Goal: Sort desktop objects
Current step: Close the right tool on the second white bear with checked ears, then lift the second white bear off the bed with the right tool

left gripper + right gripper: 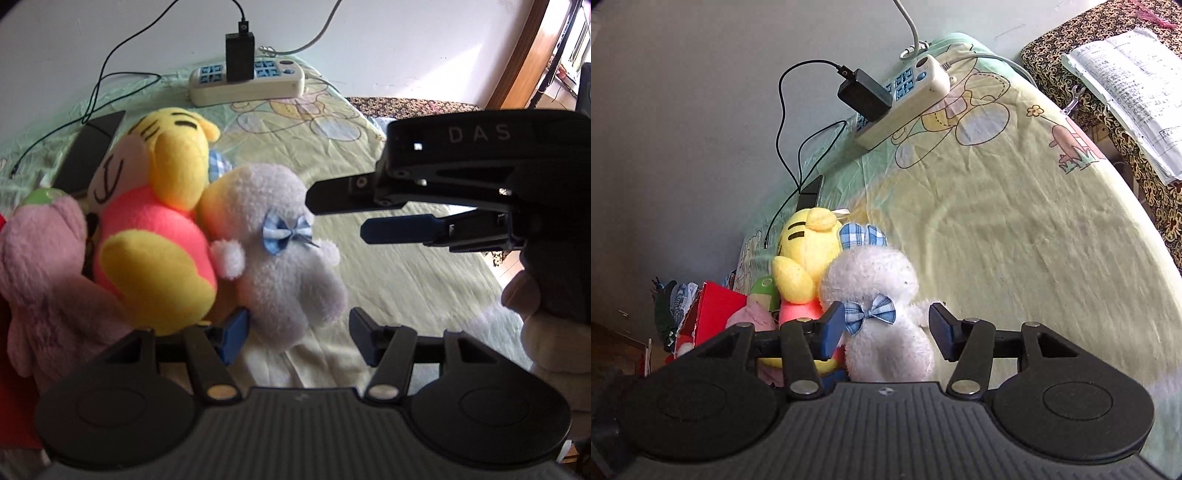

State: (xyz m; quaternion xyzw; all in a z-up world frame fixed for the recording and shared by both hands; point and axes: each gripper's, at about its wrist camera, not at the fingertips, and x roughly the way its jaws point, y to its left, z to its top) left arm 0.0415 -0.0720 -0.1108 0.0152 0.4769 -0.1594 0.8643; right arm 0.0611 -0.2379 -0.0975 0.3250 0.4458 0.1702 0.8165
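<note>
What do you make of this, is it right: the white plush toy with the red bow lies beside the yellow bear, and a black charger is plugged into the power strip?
Not quite. The bow on the white plush toy is blue checked, not red, as the right wrist view shows. The toy does lie beside the yellow bear, and a black charger is plugged into the power strip.

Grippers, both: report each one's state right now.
Left gripper: open, holding nothing.
Right gripper: open, jaws apart by the white plush toy, not gripping it.
</note>
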